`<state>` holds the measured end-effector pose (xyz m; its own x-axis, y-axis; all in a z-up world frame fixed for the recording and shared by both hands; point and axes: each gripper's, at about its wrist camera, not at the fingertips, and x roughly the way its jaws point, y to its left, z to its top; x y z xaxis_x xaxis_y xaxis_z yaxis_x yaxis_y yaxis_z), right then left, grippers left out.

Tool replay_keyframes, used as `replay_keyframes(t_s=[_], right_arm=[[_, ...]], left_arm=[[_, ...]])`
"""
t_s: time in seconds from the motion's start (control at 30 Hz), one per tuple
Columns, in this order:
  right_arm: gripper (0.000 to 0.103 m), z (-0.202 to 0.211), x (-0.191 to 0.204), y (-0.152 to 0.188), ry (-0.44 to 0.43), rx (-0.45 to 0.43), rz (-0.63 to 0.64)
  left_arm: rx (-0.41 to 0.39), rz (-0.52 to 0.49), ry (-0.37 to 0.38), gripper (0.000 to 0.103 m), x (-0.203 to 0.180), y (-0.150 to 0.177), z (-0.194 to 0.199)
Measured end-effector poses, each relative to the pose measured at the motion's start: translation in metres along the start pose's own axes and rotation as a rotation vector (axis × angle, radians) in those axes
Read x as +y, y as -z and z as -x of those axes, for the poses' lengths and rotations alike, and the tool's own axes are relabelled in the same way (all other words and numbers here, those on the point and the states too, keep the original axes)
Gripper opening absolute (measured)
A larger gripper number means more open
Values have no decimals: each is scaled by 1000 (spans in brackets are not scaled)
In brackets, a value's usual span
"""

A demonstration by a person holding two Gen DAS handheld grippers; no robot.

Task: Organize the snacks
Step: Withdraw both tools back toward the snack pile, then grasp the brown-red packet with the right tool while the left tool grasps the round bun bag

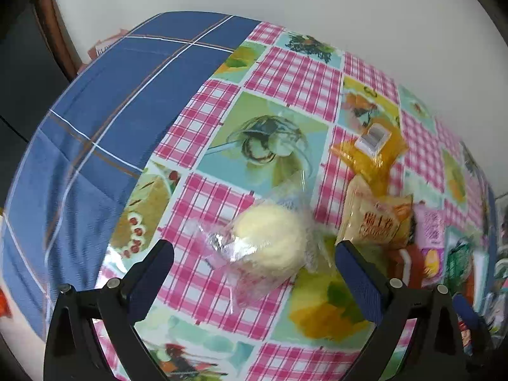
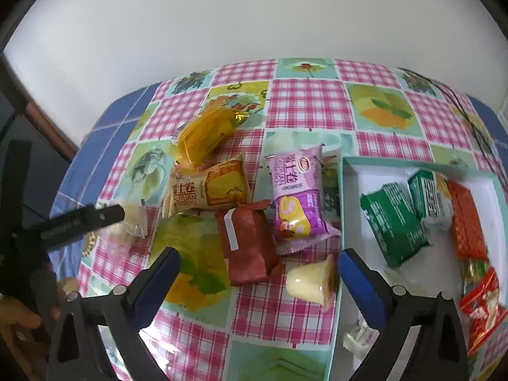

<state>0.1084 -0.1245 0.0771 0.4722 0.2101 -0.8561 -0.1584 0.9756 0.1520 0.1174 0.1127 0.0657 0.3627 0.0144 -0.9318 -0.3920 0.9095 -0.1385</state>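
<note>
My left gripper [image 1: 254, 250] is open, its fingers on either side of a pale round cake in clear wrap [image 1: 270, 241] lying on the tablecloth. The same cake [image 2: 131, 222] shows partly behind the left gripper in the right wrist view. My right gripper [image 2: 258, 260] is open above a red-brown snack pack [image 2: 247, 247] and a small pale jelly cup [image 2: 309, 282]. Loose snacks lie beyond: a beige Swiss-roll pack [image 2: 206, 187], a yellow pack [image 2: 203, 136], a purple pack [image 2: 297, 197]. A white box with a teal rim [image 2: 341, 209] on the right holds green [image 2: 393, 225] and red packs [image 2: 468, 225].
The table has a pink-check picture cloth [image 2: 304, 101] over a blue plaid cloth [image 1: 104, 95]. A white wall stands behind. A black cable [image 2: 470, 117] runs at the far right. A small clear-wrapped candy [image 2: 360, 338] lies in the box's near corner.
</note>
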Motion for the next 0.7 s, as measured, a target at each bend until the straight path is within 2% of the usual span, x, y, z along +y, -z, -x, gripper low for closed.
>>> replay_keyframes(t_s=[0.23,0.5,0.6,0.67,0.7], right_arm=[[87,-23,10,-5,13,23,36],[85,-46,19,-1,47,58,91],[77,-50,21,-1,46,67,101],[63,-52,22,0,40,77,107],[60,-53,23,2,45,81,112]], left_arm=[[30,49,24,101,11,-11,-19],[85,74,40,101,12,-10,-35],[101,82,57,101,9,-9,-40],[103,85,59,101,9,-8,-40],[102,84,59,100,9,-8,-39]])
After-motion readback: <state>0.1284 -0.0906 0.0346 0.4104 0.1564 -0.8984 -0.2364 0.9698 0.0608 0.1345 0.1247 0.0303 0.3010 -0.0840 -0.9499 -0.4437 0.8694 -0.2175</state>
